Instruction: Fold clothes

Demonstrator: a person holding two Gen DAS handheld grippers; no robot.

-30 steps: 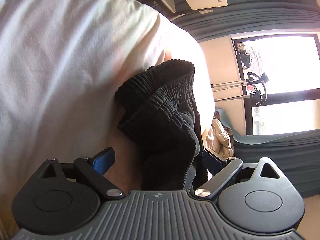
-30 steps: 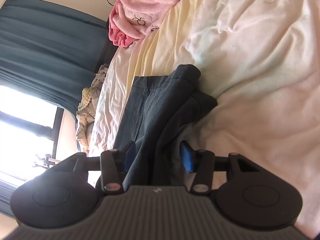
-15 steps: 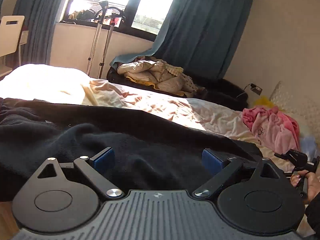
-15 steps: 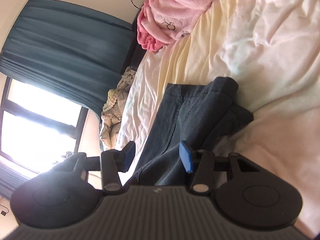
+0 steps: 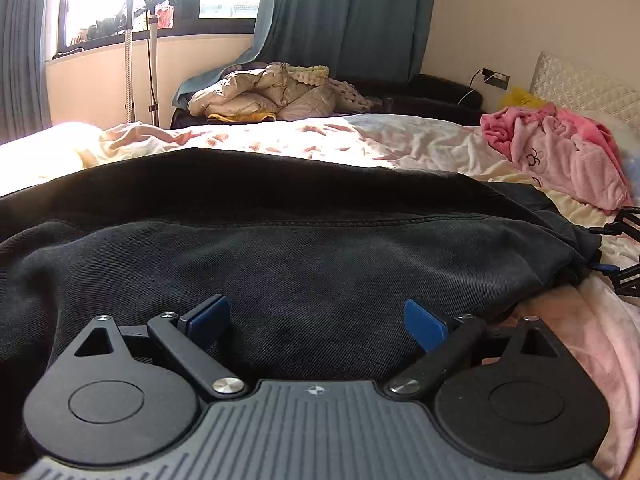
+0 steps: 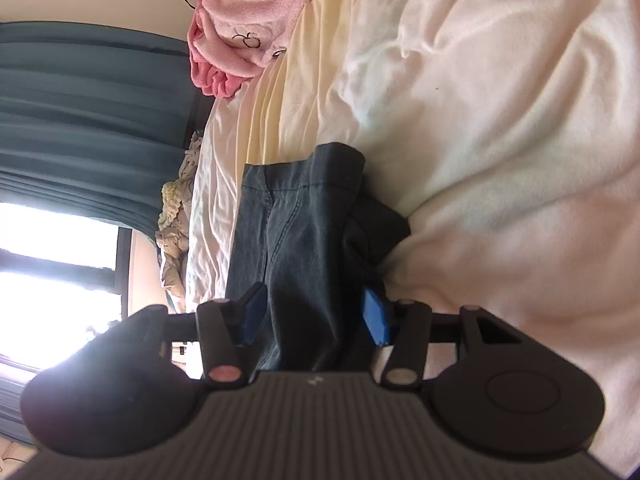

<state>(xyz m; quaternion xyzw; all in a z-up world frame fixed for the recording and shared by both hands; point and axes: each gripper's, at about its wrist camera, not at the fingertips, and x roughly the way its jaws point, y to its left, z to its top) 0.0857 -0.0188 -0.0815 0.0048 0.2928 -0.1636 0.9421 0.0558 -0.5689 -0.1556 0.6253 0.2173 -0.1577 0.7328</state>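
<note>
The dark trousers [image 5: 304,248] are lying spread lengthwise across the middle of the frame on the bed [image 5: 360,140], showing no finished fold, while the left gripper [image 5: 318,316] is resting wide apart over them and the right gripper [image 6: 314,312] is straddling one end, jaws parted, so folding appears outstanding.

The dark trousers [image 5: 320,248] ran off the left edge of the left wrist view. There the right tongs [image 5: 618,258] showed only partly, cut by the right edge. In the right wrist view the trousers' near end lay hidden under the tongs' body.
</note>
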